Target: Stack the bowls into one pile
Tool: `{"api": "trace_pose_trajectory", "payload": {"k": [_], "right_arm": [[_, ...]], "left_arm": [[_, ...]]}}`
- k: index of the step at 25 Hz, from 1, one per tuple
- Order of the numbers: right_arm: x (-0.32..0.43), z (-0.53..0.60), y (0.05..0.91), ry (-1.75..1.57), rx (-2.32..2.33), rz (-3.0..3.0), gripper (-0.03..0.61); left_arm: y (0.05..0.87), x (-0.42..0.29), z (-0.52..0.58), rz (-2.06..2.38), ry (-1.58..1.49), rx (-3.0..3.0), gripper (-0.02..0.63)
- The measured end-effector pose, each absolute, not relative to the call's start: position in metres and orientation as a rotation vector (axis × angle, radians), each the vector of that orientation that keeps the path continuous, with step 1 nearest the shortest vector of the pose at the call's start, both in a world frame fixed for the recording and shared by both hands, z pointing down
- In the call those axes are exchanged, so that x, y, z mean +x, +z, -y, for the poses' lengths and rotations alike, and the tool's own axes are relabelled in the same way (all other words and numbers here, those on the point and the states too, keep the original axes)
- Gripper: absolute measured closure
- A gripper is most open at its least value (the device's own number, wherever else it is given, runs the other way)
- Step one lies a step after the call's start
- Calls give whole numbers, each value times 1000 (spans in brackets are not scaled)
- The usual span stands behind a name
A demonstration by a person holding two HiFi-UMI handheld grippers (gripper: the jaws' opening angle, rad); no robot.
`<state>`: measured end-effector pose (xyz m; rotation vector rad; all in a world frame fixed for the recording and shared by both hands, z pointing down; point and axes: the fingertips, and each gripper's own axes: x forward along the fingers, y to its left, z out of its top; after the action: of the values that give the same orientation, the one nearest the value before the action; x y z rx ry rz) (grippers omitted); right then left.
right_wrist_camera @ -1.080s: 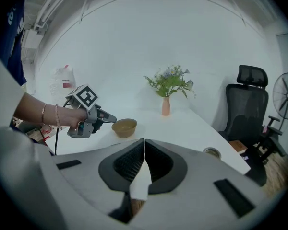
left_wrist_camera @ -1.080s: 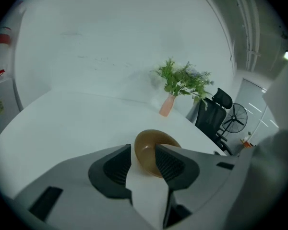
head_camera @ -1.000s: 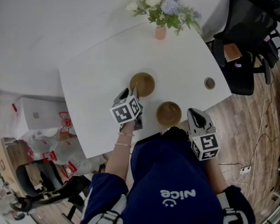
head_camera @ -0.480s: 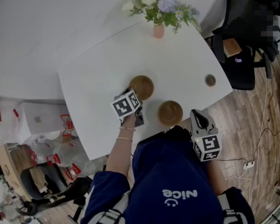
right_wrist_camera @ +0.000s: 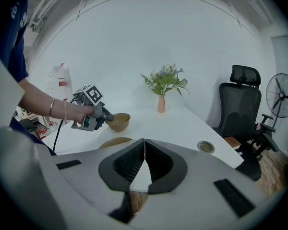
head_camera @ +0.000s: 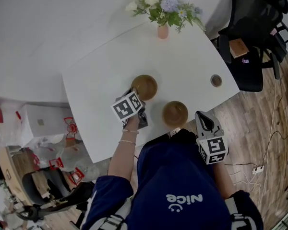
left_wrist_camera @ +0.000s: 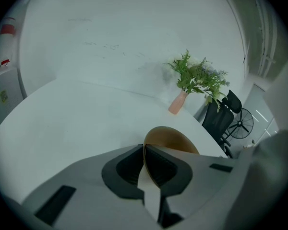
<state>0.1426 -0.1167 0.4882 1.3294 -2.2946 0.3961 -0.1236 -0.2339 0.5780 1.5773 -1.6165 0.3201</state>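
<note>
Two brown bowls stand on the white table (head_camera: 101, 75). The far bowl (head_camera: 144, 86) (left_wrist_camera: 175, 139) (right_wrist_camera: 119, 122) has its near left rim between the jaws of my left gripper (head_camera: 136, 94) (left_wrist_camera: 144, 150) (right_wrist_camera: 107, 117). Those jaws are closing and their pads press on the thin rim. The near bowl (head_camera: 175, 113) (right_wrist_camera: 116, 141) sits by the table's front edge, close to my body. My right gripper (head_camera: 203, 116) (right_wrist_camera: 144, 145) hangs just right of that bowl, off the table's edge, shut with nothing in it.
A pink vase of flowers (head_camera: 163, 30) (left_wrist_camera: 178, 102) (right_wrist_camera: 161, 103) stands at the table's far edge. A round cable port (head_camera: 216, 83) (right_wrist_camera: 205, 147) sits at the table's right. A black office chair (head_camera: 252, 37) is beyond the right corner; boxes and bags (head_camera: 38, 123) lie on the floor left.
My left gripper has stayed at the far bowl's rim and rolled slightly, its marker cube shifting a little. The right gripper and both bowls have kept their places.
</note>
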Motion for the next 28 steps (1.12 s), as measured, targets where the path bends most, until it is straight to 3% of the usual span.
{"api": "trace_pose_trajectory", "payload": {"k": [17, 28], "right_arm": [[155, 107, 484, 386, 1299, 2340, 555], [169, 112, 488, 445, 1260, 2386, 555]], "left_arm": [[482, -72, 205, 1563, 240, 1878, 583], [484, -22, 163, 1506, 276, 1919, 583]]}}
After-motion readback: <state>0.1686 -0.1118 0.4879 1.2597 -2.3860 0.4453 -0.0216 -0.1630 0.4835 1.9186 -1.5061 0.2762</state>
